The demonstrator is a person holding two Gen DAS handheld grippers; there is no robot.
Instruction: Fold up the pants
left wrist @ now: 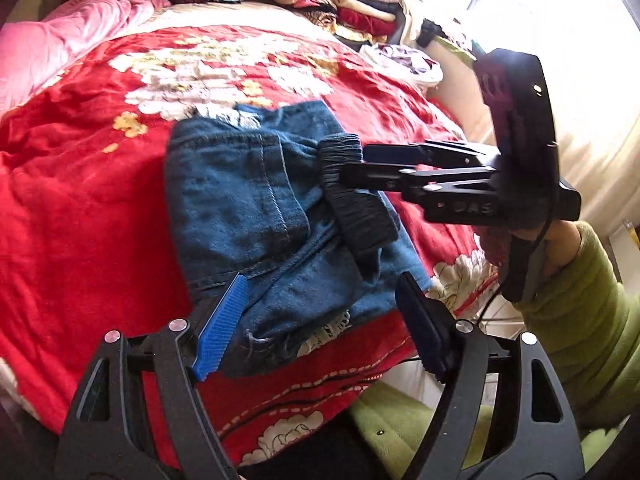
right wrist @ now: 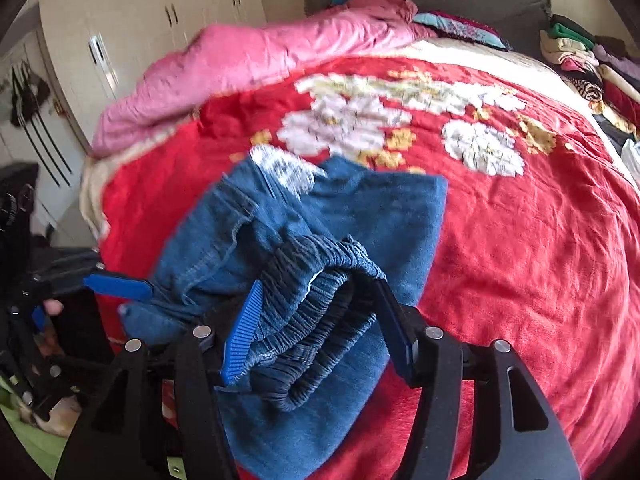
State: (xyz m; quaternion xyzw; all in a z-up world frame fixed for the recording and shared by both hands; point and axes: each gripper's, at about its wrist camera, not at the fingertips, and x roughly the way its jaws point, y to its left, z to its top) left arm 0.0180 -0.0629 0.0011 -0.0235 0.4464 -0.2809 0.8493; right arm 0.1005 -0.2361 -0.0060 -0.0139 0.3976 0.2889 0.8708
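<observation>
Right gripper [left wrist: 352, 164] casing reads "UAS" — at jeans [left wrist: 256, 208] waistband.

the pants [left wrist: 256, 208] lie bunched on the bedspread [left wrist: 80, 208], near the bed's near edge. in the left wrist view the left claw [left wrist: 320, 320] straddles their near end, and the right claw [left wrist: 356, 164] reaches in from the right to the elastic waistband [left wrist: 352, 196]. a quilt [right wrist: 248, 64] lies heaped along the far left, and stacked clothes [left wrist: 344, 4] sit at the far right corner.
</observation>
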